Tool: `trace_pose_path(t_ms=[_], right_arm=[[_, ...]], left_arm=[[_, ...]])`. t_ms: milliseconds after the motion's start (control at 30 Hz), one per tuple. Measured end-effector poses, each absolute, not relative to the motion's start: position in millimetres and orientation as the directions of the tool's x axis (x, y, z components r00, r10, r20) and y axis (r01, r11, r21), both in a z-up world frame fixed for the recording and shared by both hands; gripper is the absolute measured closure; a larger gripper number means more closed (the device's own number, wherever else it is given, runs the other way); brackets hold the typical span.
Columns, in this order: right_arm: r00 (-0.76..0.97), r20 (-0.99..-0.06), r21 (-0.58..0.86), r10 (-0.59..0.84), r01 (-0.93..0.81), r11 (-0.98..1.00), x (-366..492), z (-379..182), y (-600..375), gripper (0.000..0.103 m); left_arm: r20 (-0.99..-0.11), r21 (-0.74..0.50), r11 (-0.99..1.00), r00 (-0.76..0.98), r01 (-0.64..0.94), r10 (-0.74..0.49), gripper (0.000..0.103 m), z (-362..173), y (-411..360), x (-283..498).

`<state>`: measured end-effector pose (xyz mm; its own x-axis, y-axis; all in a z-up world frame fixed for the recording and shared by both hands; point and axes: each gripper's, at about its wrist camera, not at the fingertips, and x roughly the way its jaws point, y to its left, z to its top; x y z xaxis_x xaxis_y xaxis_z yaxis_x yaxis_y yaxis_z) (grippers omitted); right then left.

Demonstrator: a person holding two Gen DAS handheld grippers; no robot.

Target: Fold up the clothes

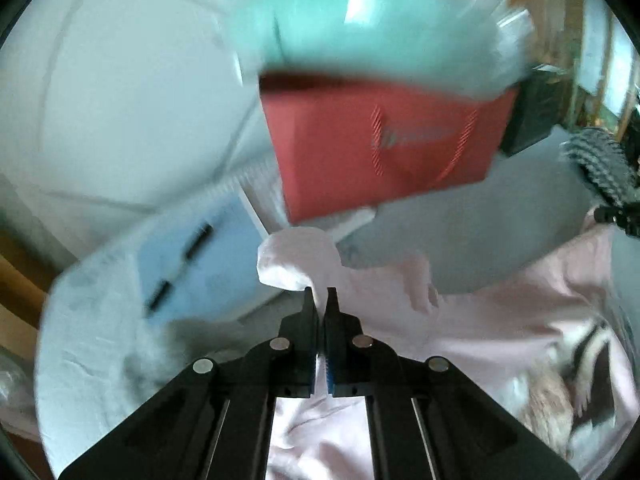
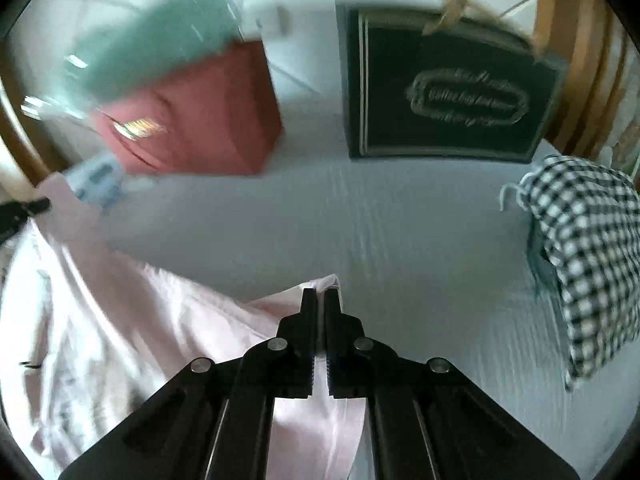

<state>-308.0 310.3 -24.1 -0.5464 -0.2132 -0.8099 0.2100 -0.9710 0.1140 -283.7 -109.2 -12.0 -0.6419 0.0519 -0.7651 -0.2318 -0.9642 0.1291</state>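
Note:
A pale pink garment (image 1: pixel 500 320) lies spread over the white table cover (image 1: pixel 460 236), with a dark and tan print near its right side. My left gripper (image 1: pixel 320 294) is shut on a bunched edge of it, and a fold of pink cloth (image 1: pixel 292 260) sticks up past the tips. In the right wrist view the same pink garment (image 2: pixel 120 320) drapes to the left, and my right gripper (image 2: pixel 320 294) is shut on one of its corners (image 2: pixel 326 280), held over the white cover (image 2: pixel 400 220). Both views are motion-blurred.
A red box (image 1: pixel 384 144) with a teal bundle (image 1: pixel 360 20) on top stands at the back. A dark framed sign (image 2: pixel 448 88) leans against the tiled wall. A black-and-white checked cloth (image 2: pixel 588 256) lies at the right. A light blue flat item (image 1: pixel 192 256) rests at the left.

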Motion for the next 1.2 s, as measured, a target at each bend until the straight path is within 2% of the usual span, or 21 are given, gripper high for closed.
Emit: trace_pose_path(t_ms=[167,233,333,367,400,433,567,633,667,767,1067,1100,1200], right_arm=[[-0.62,-0.735,0.152,-0.276,0.246,-0.957,-234.9,1.2,329.8,0.1],[-0.607,-0.737,0.161,-0.298,0.27,-0.949,-205.3,-6.8,332.0,0.099],[-0.51,-0.794,0.195,-0.33,0.3,-0.934,-172.6,-35.7,330.5,0.097],[-0.471,-0.82,0.199,-0.324,0.296,-0.934,-162.5,-46.8,330.2,0.094],[-0.43,-0.847,0.199,-0.312,0.287,-0.937,-153.1,-59.1,330.6,0.086],[-0.391,-0.87,0.198,-0.299,0.277,-0.94,-143.8,-70.7,331.4,0.077],[-0.375,-0.887,0.195,-0.268,0.222,-0.955,-127.6,-77.4,345.4,0.063],[-0.399,-0.879,0.2,-0.263,0.194,-0.961,-128.3,-69.6,352.6,0.053],[-0.415,-0.871,0.204,-0.263,0.18,-0.962,-130.5,-63.9,355.9,0.052],[-0.458,-0.849,0.224,-0.262,0.138,-0.965,-145.0,-46.9,360.1,0.052],[-0.419,-0.871,0.277,-0.257,0.014,-0.961,-208.0,-49.7,359.3,0.052],[-0.408,-0.875,0.281,-0.261,0.01,-0.96,-216.2,-55.0,356.8,0.049],[-0.381,-0.891,0.264,-0.249,0.012,-0.964,-237.0,-70.6,348.1,0.025]], left_arm=[[-0.682,0.2,-0.947,-0.73,-0.252,0.05,0.101,14.9,-113.3,-203.1],[-0.681,0.184,-0.946,-0.728,-0.267,0.073,0.099,11.4,-114.7,-173.7],[-0.745,0.146,-0.946,-0.662,-0.291,0.089,0.098,-18.1,-117.6,-139.5],[-0.783,0.128,-0.948,-0.616,-0.29,0.083,0.091,-31.3,-119.3,-129.3],[-0.83,0.093,-0.957,-0.552,-0.275,0.078,0.082,-47.4,-123.5,-118.6],[-0.856,0.062,-0.963,-0.51,-0.263,0.084,0.078,-58.7,-128.2,-113.4],[-0.875,-0.022,-0.983,-0.473,-0.183,0.108,0.075,-56.5,-151.4,-98.8],[-0.881,-0.062,-0.988,-0.457,-0.141,0.12,0.072,-54.6,-163.0,-91.5],[-0.884,-0.082,-0.99,-0.45,-0.119,0.127,0.067,-53.6,-168.8,-87.8],[-0.865,-0.117,-0.993,-0.49,-0.022,0.113,0.057,-34.3,-184.4,-109.5],[-0.913,-0.112,-0.987,-0.403,0.114,0.057,0.056,-68.3,-197.2,-174.5],[-0.919,-0.108,-0.986,-0.39,0.125,0.051,0.056,-74.3,-197.8,-179.7],[-0.933,-0.103,-0.984,-0.358,0.148,0.043,0.056,-89.8,-198.8,-190.8]])
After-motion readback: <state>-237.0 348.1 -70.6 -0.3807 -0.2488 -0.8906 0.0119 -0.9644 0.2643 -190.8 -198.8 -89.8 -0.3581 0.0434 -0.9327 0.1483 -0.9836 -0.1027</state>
